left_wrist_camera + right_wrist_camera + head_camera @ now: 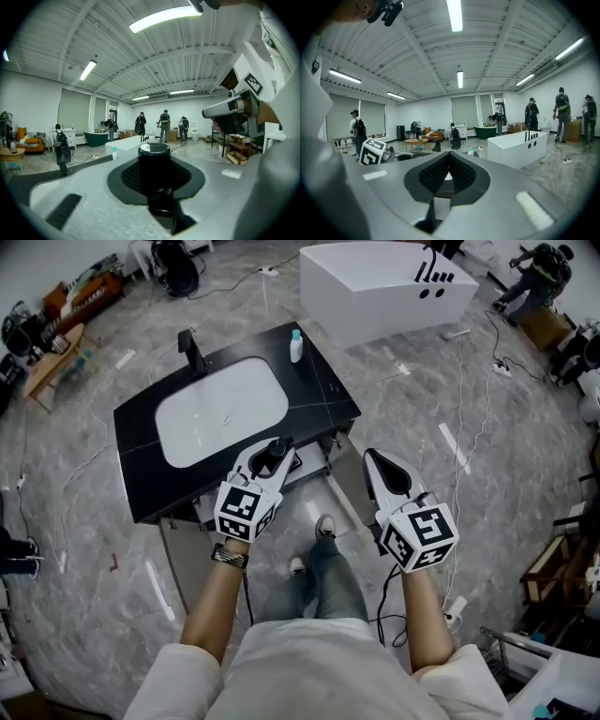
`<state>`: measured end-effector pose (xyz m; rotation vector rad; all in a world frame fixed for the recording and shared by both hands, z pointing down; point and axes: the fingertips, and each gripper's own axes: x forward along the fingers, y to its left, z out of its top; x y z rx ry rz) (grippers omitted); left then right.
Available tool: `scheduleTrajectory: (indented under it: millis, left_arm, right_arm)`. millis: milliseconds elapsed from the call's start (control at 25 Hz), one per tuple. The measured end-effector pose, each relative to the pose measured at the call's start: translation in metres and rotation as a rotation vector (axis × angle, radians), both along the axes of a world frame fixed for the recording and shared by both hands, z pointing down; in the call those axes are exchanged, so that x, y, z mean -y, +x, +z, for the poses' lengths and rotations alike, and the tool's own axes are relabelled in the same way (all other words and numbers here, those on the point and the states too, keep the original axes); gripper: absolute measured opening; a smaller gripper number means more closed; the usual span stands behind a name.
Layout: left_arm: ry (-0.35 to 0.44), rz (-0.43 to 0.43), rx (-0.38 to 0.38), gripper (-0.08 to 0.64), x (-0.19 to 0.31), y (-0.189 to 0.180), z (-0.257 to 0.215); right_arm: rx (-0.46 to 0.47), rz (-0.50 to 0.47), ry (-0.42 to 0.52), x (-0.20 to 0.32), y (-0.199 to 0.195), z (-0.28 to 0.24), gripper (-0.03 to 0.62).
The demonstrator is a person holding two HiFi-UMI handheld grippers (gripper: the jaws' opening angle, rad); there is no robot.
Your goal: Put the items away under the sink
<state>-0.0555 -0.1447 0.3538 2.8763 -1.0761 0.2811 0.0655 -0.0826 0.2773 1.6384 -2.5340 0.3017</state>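
Head view: aimed steeply down from overhead at sink desk [323, 395]. Gripper views — close behind own jaws, aimed approx. level across rm; all three share white tub [384, 287] [124, 146] [518, 147].

free: sink basin [220, 409] | obstacles: faucet [192, 352], bottle [296, 345] at counter [136, 460] far edge

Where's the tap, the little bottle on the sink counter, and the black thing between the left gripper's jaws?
tap [194, 354]: head view, on its black upright stem.
little bottle [296, 351]: head view, on its white body under the teal cap.
black thing [153, 171]: left gripper view, on its round side below the top.
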Motion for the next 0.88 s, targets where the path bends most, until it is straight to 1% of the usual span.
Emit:
scheduleTrajectory:
  millis: [200,360,480,600,680,800,880]
  left_arm:
    - [0.006,0.029,0.003,0.094,-0.004,0.012,0.015]
    - [0.013,0.076,-0.016,0.094,-0.010,0.022,0.032]
    - [0.042,0.105,-0.025,0.094,-0.004,0.032,0.046]
    - [0.060,0.139,-0.026,0.094,-0.006,0.040,0.079]
    - [0.059,0.156,-0.021,0.094,-0.008,0.045,0.108]
    - [0.042,0.169,-0.004,0.094,-0.012,0.047,0.155]
    - [0.021,0.167,0.002,0.094,-0.013,0.047,0.188]
  right_arm:
    - [-0.003,0.003,0.004,0.009,0.004,0.027,0.006]
    - [-0.022,-0.025,-0.015,0.015,0.005,0.063,0.006]
    - [-0.038,-0.038,-0.009,0.026,0.010,0.091,0.006]
    - [-0.040,-0.033,-0.003,0.032,0.013,0.130,0.006]
    - [-0.065,-0.038,-0.007,0.034,0.012,0.161,0.006]
    - [-0.098,-0.054,-0.022,0.034,0.006,0.209,0.008]
    - [-0.084,-0.057,-0.029,0.033,0.002,0.238,0.008]
